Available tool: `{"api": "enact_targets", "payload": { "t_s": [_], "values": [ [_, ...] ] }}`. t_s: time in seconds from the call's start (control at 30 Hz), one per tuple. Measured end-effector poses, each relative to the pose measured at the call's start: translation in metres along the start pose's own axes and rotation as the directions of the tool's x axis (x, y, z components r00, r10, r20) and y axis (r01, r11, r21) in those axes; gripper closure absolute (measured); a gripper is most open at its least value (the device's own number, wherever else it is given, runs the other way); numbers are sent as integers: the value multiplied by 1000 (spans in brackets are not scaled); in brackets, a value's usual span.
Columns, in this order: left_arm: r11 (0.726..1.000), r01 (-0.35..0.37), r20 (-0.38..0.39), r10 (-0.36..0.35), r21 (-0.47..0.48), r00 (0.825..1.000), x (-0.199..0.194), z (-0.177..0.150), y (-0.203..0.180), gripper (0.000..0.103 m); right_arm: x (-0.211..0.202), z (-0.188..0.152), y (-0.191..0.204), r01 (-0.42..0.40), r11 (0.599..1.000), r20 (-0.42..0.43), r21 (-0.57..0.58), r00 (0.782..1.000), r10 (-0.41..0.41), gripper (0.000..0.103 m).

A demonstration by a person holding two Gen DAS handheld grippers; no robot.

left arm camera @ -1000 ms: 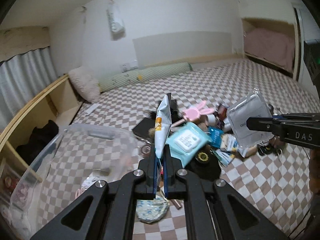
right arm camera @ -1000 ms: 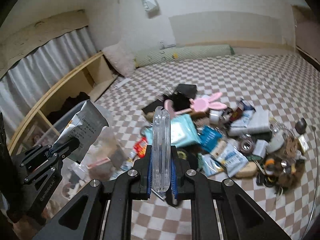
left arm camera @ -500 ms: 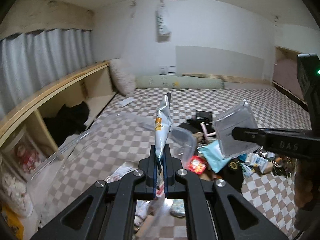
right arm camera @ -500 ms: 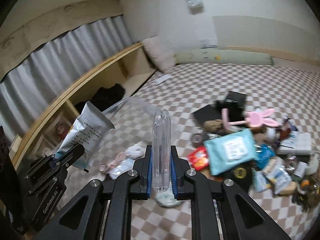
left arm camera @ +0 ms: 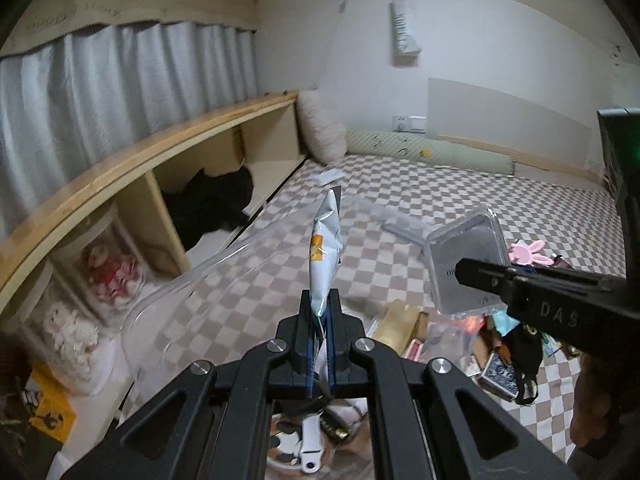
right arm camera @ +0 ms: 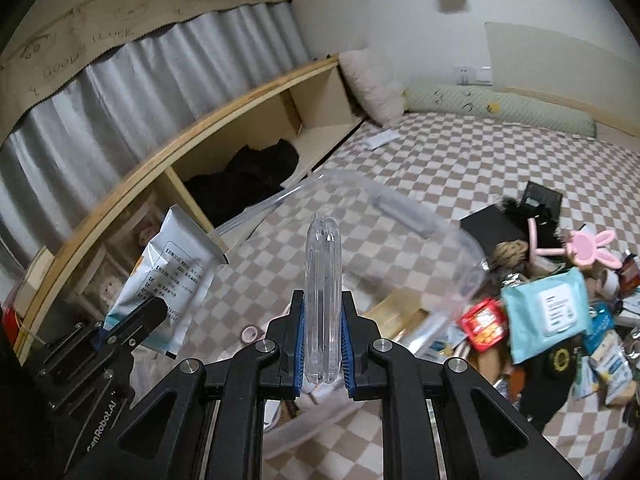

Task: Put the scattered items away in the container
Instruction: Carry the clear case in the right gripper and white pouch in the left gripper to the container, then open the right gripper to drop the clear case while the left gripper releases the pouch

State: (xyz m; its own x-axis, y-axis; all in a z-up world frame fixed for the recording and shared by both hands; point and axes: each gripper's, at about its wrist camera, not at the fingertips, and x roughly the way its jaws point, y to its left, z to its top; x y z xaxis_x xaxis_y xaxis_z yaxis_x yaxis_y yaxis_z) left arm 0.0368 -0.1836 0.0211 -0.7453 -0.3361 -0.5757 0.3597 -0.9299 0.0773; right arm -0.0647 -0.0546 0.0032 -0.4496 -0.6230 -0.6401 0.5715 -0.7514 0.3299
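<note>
My left gripper [left arm camera: 319, 320] is shut on the lower end of a silvery-white pouch [left arm camera: 326, 248] with an orange mark, held upright over the clear plastic bin [left arm camera: 208, 260]. The right wrist view shows that pouch [right arm camera: 172, 280] at the left, in the left gripper [right arm camera: 132, 320]. My right gripper [right arm camera: 322, 344] is shut on a clear flat plastic case [right arm camera: 323, 280], seen edge-on above the bin's rim [right arm camera: 404, 210]. The same case [left arm camera: 466, 264] shows face-on in the right gripper [left arm camera: 480, 276]. Several small items lie in the bin, among them a gold box [left arm camera: 400, 320].
A pile of loose items lies on the checked bed right of the bin: a blue wipes pack [right arm camera: 548, 312], a pink bunny item [right arm camera: 592, 246], a red packet [right arm camera: 484, 322], a black box [right arm camera: 542, 200]. A wooden shelf [left arm camera: 120, 172] with black clothing runs along the left.
Both grippers have swung left from above the pile to above the clear bin, each still holding its item. The pile now sits at the right edge.
</note>
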Motion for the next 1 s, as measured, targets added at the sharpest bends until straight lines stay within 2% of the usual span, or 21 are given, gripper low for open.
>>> {"api": "enact_targets", "payload": {
  "t_s": [0.07,0.2,0.37,0.47,0.67,1.0],
  "values": [
    [999,-34,-17,34,-12,999,6,-3,9,98,8,-2,4,6,1000,-16,-7,1000,-6,87],
    [999,-30,-93,27,-34,995,24,-10,20,98,23,-6,6,17,1000,-53,21,998,-16,87],
    [998,-47,-158,51,29,986,40,-23,18,98,38,-10,12,44,999,-88,-12,995,-45,87],
    [999,-37,-190,43,36,981,46,-27,19,98,48,-13,13,56,998,-123,-28,991,-59,87],
    [998,-27,-233,38,51,972,54,-31,16,98,64,-22,12,59,998,-187,-34,980,-64,87],
    [999,-29,-279,40,46,959,66,-36,21,98,76,-26,17,67,997,-213,-34,974,-72,87]
  ]
}}
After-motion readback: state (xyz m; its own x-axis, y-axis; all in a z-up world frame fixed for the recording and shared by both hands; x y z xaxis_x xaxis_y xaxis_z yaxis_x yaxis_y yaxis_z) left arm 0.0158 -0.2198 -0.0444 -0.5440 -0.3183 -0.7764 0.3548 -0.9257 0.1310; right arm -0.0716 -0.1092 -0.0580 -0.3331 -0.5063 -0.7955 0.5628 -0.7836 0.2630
